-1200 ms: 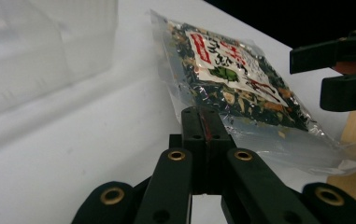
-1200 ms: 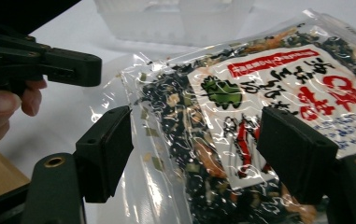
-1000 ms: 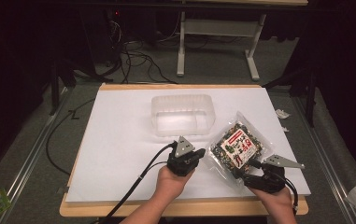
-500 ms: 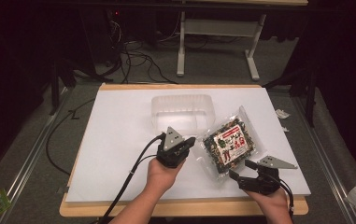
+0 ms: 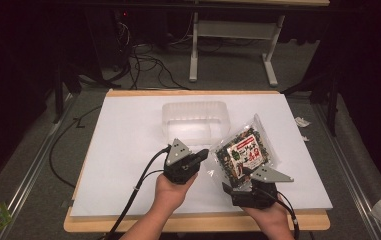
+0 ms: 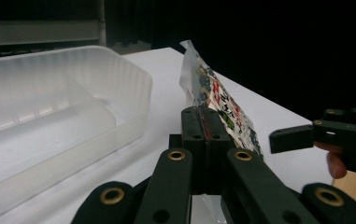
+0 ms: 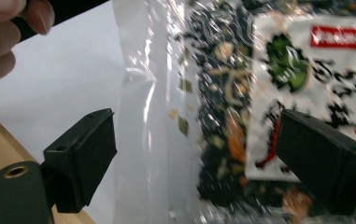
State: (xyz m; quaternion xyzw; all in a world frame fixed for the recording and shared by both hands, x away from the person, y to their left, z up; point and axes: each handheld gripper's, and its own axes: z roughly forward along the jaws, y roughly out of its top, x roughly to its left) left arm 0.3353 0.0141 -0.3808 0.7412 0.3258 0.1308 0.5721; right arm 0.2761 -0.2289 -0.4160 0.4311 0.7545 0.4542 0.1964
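A clear snack bag (image 5: pixel 243 150) with a white and red label and dark mix inside lies tilted at the table's right centre. My left gripper (image 5: pixel 205 155) points right, and its jaws are shut on the bag's left edge. In the left gripper view the closed pads (image 6: pixel 206 140) stand in front of the bag (image 6: pixel 217 98), which rises behind them. My right gripper (image 5: pixel 240 177) is just in front of the bag and open. In its own view the two jaws stand wide apart around the bag's (image 7: pixel 241 116) near edge, with the right gripper (image 7: pixel 203 163) not touching it.
A clear plastic tub (image 5: pixel 195 120) stands empty behind the left gripper, close to the bag; its wall (image 6: pixel 73 116) is just left of the jaws. White paper (image 5: pixel 128 145) covers the wooden table. Cables trail off the near edge. The right gripper (image 6: pixel 325 135) also appears in the left gripper view.
The left gripper has drawn the bag to the left, toward the tub. The right gripper has followed leftward and now sits at the bag's near edge.
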